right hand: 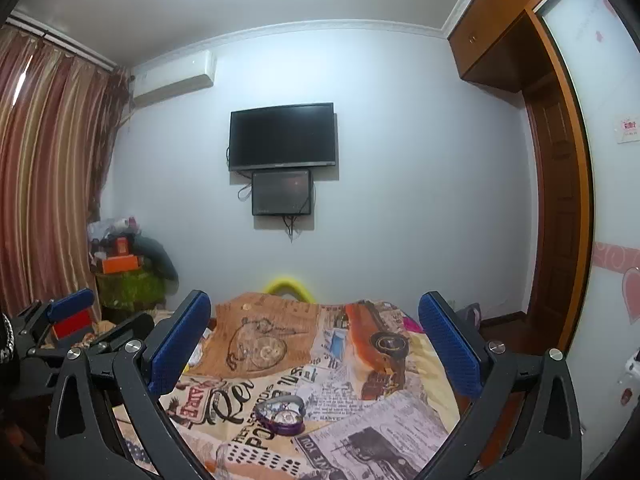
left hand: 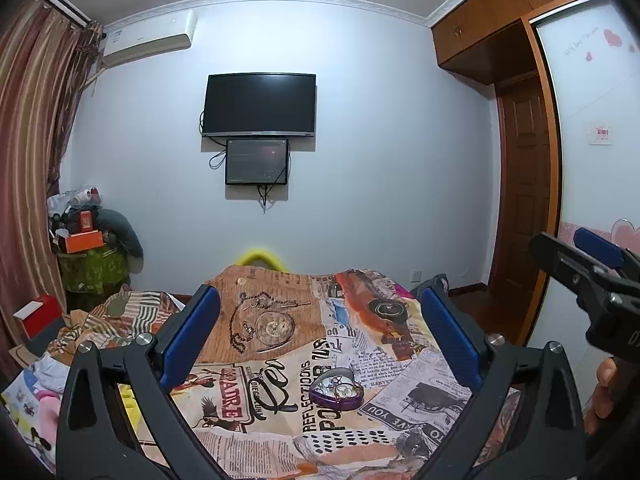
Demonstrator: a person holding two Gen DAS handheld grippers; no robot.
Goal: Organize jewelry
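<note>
A purple heart-shaped tin (left hand: 336, 391) full of jewelry lies open on the printed bedspread (left hand: 280, 344); it also shows in the right wrist view (right hand: 281, 414). My left gripper (left hand: 320, 320) is open and empty, held above and short of the tin. My right gripper (right hand: 316, 328) is open and empty, also above and short of the tin. The right gripper's fingers (left hand: 592, 264) show at the right edge of the left wrist view. The left gripper's fingers (right hand: 72, 304) show at the left edge of the right wrist view.
A wall-mounted TV (left hand: 259, 105) and a smaller screen (left hand: 257, 162) face the bed. Piled boxes and clothes (left hand: 86, 240) stand at the back left by the curtains (left hand: 28, 140). A wardrobe and door (left hand: 520, 200) are on the right. A red box (left hand: 38, 314) sits left.
</note>
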